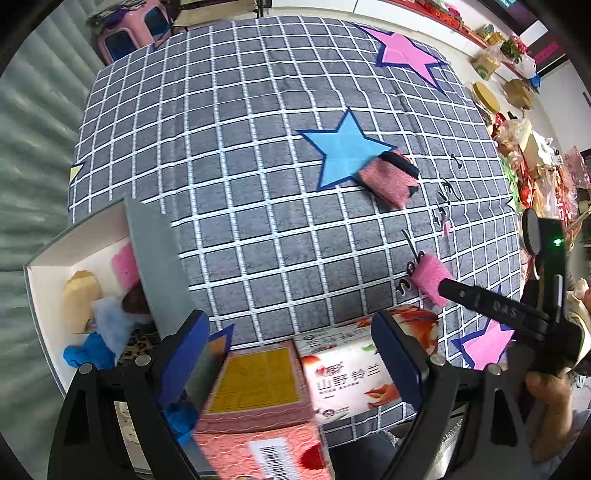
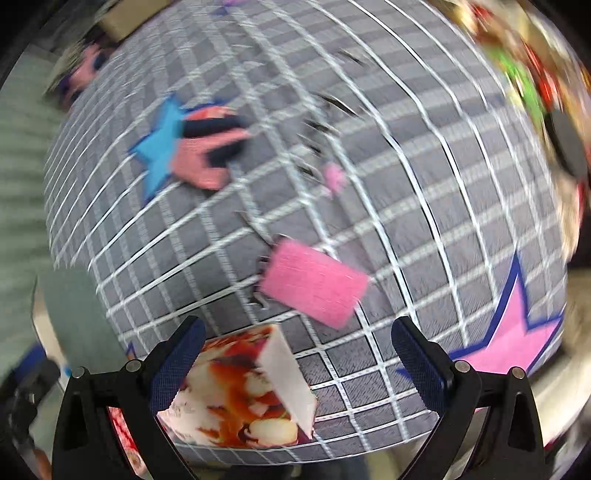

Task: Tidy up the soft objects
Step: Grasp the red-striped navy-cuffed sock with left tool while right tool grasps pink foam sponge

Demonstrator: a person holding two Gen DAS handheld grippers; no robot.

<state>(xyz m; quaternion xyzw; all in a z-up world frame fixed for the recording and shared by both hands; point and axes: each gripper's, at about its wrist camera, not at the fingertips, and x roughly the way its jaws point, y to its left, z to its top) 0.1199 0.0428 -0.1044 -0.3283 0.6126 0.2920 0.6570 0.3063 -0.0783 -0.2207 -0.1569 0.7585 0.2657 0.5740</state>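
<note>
A bright pink sponge (image 2: pixel 314 282) lies on the grey checked cloth, just ahead of my open, empty right gripper (image 2: pixel 299 354); it also shows in the left wrist view (image 1: pixel 430 277) with the right gripper's finger (image 1: pixel 480 301) right by it. A salmon and dark towel (image 1: pixel 391 177) lies by the blue star (image 1: pixel 341 151). My left gripper (image 1: pixel 291 350) is open and empty above two tissue packs, a pink one (image 1: pixel 258 398) and a white one (image 1: pixel 351 373). A grey box (image 1: pixel 155 266) at the left holds several soft items (image 1: pixel 99 314).
A purple stool (image 1: pixel 129 33) stands beyond the table's far left corner. Cluttered goods (image 1: pixel 528 147) line the right side. Pink stars (image 1: pixel 406 51) are printed on the cloth. The right wrist view is motion-blurred.
</note>
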